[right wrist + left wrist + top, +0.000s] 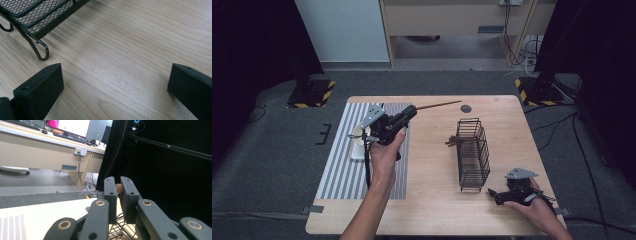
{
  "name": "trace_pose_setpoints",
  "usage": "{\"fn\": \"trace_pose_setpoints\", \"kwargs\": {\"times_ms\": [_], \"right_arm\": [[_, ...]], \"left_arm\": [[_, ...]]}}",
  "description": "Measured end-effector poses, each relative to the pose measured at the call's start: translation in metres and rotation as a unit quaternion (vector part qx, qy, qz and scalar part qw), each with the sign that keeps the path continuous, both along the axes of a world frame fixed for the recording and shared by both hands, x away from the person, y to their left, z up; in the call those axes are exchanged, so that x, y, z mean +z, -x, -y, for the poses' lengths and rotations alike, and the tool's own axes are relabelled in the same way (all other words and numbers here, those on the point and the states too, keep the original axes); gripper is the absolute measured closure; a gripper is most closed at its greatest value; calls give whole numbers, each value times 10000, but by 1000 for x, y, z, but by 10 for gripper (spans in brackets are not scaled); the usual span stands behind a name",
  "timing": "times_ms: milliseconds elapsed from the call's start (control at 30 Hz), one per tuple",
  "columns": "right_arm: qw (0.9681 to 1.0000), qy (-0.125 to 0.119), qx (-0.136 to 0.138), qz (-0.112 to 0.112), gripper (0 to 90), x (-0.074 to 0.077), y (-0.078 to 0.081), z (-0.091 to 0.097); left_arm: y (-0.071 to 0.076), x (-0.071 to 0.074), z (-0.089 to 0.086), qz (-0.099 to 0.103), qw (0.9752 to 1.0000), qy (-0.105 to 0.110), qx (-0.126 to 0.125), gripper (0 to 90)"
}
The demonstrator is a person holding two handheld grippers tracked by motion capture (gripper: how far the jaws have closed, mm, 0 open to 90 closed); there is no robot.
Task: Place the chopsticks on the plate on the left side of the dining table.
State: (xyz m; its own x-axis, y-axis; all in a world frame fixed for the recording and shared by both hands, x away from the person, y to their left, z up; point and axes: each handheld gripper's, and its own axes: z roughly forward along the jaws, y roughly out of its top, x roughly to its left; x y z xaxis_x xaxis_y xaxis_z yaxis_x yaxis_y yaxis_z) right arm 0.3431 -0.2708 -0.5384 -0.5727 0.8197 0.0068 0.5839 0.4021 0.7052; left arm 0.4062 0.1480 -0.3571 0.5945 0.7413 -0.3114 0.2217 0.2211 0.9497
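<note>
While the thin brown stick (438, 105) juts level over the bench (432, 210), my left gripper (411, 112) clamps its near end, forearm raised above the striped mat (337, 175). My right gripper (493, 194) rests low beside the wire basket (473, 150), jaws spread wide, holding nothing.
</note>
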Motion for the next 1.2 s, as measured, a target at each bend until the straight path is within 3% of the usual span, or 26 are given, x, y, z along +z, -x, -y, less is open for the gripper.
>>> {"fn": "trace_pose_setpoints", "kwargs": {"times_ms": [200,300,667,1200], "right_arm": [[10000,2,-3,2,2,0,0,0],[10000,-1,1,0,2,0,0,0],[10000,1,-1,1,2,0,0,0],[10000,1,-1,2,2,0,0,0]], "left_arm": [[2,-7,-13,43,9996,210,209,837],[4,-14,-17,-48,9991,284,297,837],[10,-24,-17,-19,9993,90,368,836],[17,-64,-54,-286,9967,32,762,837]]}}
